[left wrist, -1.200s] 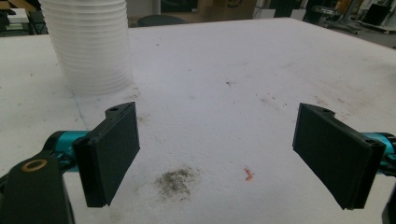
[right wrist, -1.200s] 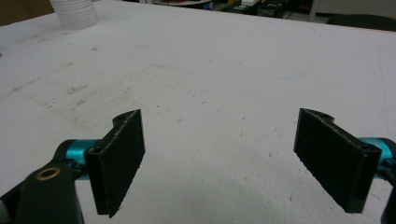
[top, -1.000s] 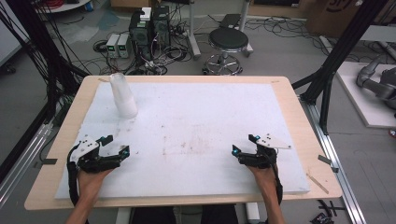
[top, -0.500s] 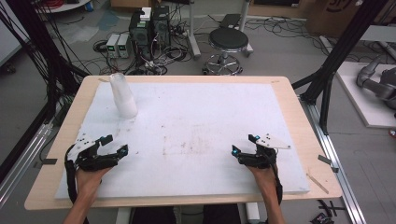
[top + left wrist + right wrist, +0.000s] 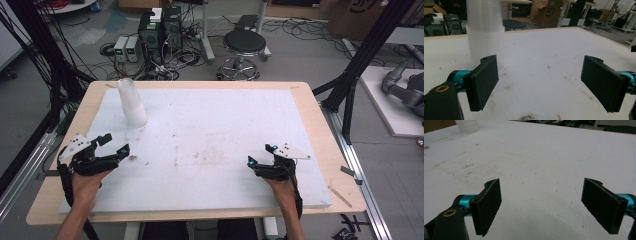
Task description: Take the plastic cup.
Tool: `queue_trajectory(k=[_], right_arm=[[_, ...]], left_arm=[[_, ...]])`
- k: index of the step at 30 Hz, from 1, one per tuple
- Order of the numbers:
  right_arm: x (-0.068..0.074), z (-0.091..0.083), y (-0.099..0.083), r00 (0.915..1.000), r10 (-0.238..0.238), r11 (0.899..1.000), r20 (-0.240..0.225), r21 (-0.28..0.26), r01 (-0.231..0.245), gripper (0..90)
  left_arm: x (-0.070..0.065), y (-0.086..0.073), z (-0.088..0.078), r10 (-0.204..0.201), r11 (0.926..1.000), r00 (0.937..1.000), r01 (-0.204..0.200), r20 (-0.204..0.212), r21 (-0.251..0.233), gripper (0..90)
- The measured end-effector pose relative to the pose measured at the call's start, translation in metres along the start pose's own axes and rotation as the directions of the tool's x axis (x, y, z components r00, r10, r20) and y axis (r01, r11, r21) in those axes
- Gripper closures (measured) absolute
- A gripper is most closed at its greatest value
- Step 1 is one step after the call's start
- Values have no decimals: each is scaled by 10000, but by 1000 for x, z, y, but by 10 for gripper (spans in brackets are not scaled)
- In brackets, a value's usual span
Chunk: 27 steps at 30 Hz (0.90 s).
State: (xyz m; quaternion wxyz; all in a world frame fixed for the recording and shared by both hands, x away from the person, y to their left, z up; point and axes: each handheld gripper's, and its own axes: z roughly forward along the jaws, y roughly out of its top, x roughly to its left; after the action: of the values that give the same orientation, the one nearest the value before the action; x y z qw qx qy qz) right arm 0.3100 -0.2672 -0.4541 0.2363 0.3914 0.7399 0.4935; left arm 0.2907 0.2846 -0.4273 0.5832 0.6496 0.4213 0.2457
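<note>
A stack of translucent white plastic cups (image 5: 131, 102) stands upside down at the far left of the white board (image 5: 215, 130). In the left gripper view the cup stack (image 5: 485, 32) rises just beyond the left jaw. My left gripper (image 5: 114, 144) hovers over the board's near left part, open, nothing between its jaws, pointing toward the cups. The same gripper (image 5: 540, 82) shows wide-apart black pads. My right gripper (image 5: 260, 154) rests low at the near right, open and empty. Between its spread pads (image 5: 541, 205) lies bare board, with the cup stack (image 5: 468, 125) far off.
The board covers a wooden table (image 5: 320, 120) whose edges show all around. It bears faint brown stains (image 5: 200, 152) in the middle. On the floor beyond are a black stool (image 5: 244, 45), computer boxes (image 5: 159, 30) and cables. A black frame post (image 5: 362, 60) stands at the right.
My left gripper has lifted off the board and shifted slightly toward the cup stack. The right gripper has kept still. The cups have not moved.
</note>
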Motion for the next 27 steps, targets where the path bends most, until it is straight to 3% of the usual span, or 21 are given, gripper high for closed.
queue_trajectory(k=[2, 3, 6, 7, 9, 10, 12, 15, 27], right_arm=[[1, 0, 0, 10000, 21, 10000, -2, 47, -21, 165], [1, 0, 0, 10000, 21, 10000, -2, 47, -21, 165], [1, 0, 0, 10000, -52, 10000, -44, 35, 52, 164], [1, 0, 0, 10000, -44, 10000, -46, 49, 44, 165], [1, 0, 0, 9999, -79, 10000, -65, 29, 79, 164], [1, 0, 0, 9999, -82, 10000, -70, 33, 82, 165], [1, 0, 0, 9999, -82, 10000, -84, 29, 83, 164], [1, 0, 0, 9999, -67, 10000, -87, 39, 67, 165], [0, 1, 0, 9998, -77, 9999, -157, 75, 78, 165]], left_arm=[[1, 19, 5, 215, 9998, 9998, -215, -10, -12, 144], [1, 19, 5, 215, 9998, 9998, -215, -10, -12, 144], [3, 40, 11, 490, 9988, 9988, -490, -18, -96, 144], [4, 55, 14, 634, 9979, 9980, -634, 16, -145, 144], [5, 62, 16, 740, 9971, 9973, -740, -16, -156, 144], [7, 76, 20, 953, 9954, 9954, -954, -61, -103, 144], [9, 82, 22, 1009, 9949, 9949, -1009, -88, -86, 144], [16, 105, 31, 1129, 9936, 9931, -1129, -316, 22, 144], [40, 151, 59, 674, 9972, 9946, -646, -784, 368, 145]])
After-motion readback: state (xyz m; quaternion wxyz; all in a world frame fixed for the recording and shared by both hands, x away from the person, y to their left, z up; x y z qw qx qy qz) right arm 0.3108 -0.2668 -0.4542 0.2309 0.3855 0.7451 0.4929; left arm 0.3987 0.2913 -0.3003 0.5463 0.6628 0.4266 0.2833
